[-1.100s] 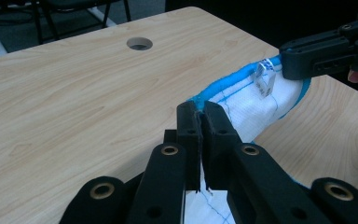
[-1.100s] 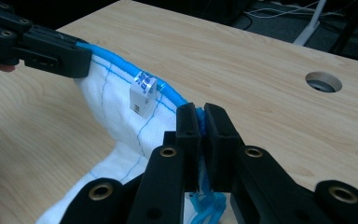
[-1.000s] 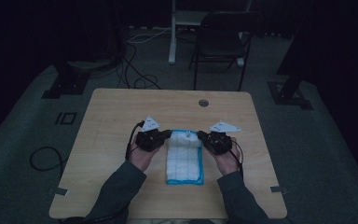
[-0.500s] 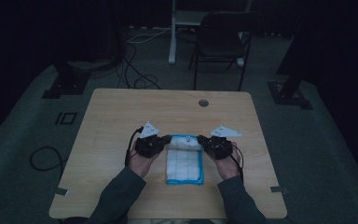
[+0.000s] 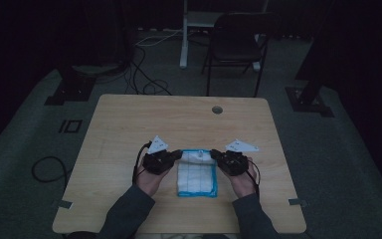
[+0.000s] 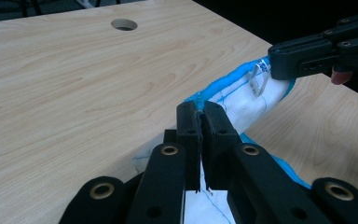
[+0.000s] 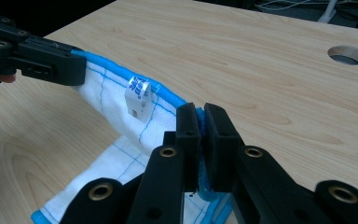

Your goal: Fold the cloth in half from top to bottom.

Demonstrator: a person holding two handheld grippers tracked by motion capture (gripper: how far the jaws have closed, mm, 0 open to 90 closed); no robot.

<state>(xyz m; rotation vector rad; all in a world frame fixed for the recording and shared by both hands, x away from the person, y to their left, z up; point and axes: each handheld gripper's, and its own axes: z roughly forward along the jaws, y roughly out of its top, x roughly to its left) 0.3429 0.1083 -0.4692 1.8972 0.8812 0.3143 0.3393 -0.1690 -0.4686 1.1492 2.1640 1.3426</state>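
So the white quilted cloth with the blue trim [image 5: 197,173] sits on the light wooden counter [image 5: 129,124], near the person's edge. The left gripper [image 6: 200,122] has its fingers clamped tight on one far corner, and the right gripper [image 7: 201,122] is pinched closed on the other, lifting that edge. A small white tag [image 7: 137,98] hangs between them.

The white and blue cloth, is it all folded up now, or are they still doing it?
Still doing it. Done: the left gripper and the right gripper are each shut on a far corner of the cloth, and its blue far edge hangs lifted between them. The near part still lies flat on the table. Left, probably: carrying that edge over and letting go.
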